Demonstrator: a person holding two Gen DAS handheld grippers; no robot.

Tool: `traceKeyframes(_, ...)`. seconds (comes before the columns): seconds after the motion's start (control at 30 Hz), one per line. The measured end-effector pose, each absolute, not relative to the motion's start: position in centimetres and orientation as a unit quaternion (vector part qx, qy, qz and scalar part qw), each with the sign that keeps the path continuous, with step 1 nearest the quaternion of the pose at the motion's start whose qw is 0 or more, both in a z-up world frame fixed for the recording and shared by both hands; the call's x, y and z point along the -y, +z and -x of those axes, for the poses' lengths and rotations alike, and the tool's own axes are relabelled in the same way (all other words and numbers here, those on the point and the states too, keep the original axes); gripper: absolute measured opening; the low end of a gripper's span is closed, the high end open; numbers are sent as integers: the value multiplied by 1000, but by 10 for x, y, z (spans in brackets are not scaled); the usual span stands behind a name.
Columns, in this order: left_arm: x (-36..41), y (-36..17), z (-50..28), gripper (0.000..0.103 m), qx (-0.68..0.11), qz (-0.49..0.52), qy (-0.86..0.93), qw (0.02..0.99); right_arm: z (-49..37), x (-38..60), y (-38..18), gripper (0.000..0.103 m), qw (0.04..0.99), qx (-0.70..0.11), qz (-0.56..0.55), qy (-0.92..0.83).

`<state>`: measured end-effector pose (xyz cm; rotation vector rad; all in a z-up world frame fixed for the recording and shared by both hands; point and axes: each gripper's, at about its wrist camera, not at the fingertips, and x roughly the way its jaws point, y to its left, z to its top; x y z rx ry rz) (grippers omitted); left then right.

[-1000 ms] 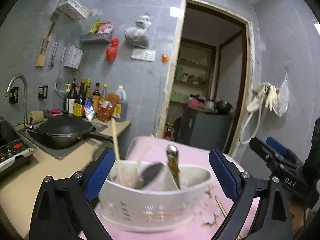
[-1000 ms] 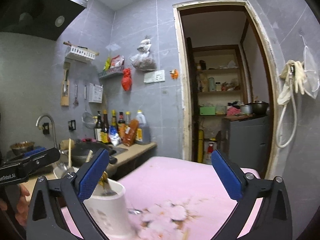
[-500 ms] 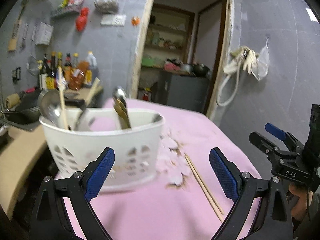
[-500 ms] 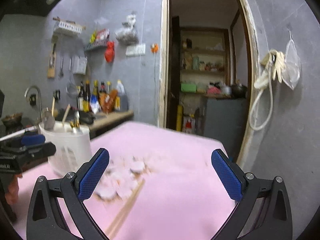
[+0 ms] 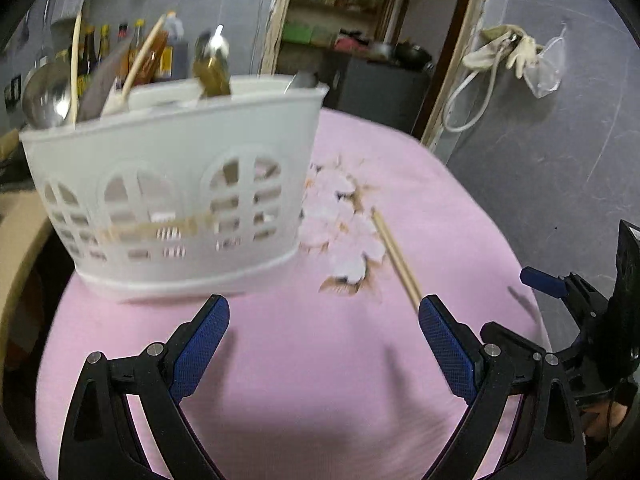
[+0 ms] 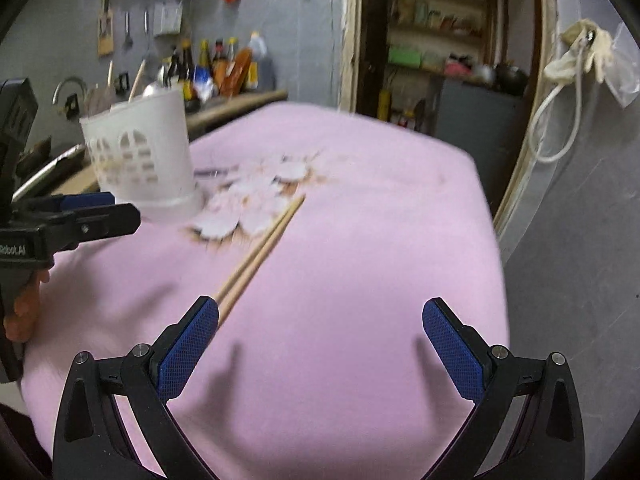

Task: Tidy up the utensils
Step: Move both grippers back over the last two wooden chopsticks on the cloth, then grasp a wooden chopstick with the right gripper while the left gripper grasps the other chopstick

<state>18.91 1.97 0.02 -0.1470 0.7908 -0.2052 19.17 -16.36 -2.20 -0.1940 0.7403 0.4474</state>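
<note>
A white plastic utensil basket point(image 5: 172, 200) stands on the pink tablecloth point(image 5: 320, 360), holding a ladle, chopsticks and spoons; it shows smaller in the right wrist view point(image 6: 140, 156). A pair of wooden chopsticks point(image 6: 260, 252) lies on the cloth beside a flower print, also seen in the left wrist view point(image 5: 396, 256). My left gripper point(image 5: 324, 340) is open and empty just in front of the basket. My right gripper point(image 6: 320, 340) is open and empty, its left fingertip near the chopsticks' near end.
The flower print point(image 6: 256, 200) marks the cloth between basket and chopsticks. A counter with bottles point(image 6: 216, 68) stands behind the table at left. A doorway point(image 6: 440, 40) opens behind, and gloves hang on the right wall point(image 6: 580, 52). A hand point(image 6: 24, 312) holds the left gripper.
Both grippers have pulled back and tilted down toward the table. The basket now sits farther from the left gripper, and the chopsticks have come close under the right gripper.
</note>
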Motion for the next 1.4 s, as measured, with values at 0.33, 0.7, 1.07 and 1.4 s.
traceKeyframes(0.33,-38,-11,-191,93,-424,104,-96,894,-189,138,-36,103,884,-384,146,224)
traceKeyframes(0.7,-32,-6,-192,92,-424,95,-120,893,-193,129,-39,83,880,-388,172,211)
traceKeyframes(1.07,13,-7,-217,68,-452,42,-184,872,-199,147,-38,16,882,-393,152,210)
traceKeyframes(1.4,44,-18,-242,31,-491,29,-220,843,-197,181,-34,4,896,-385,124,184)
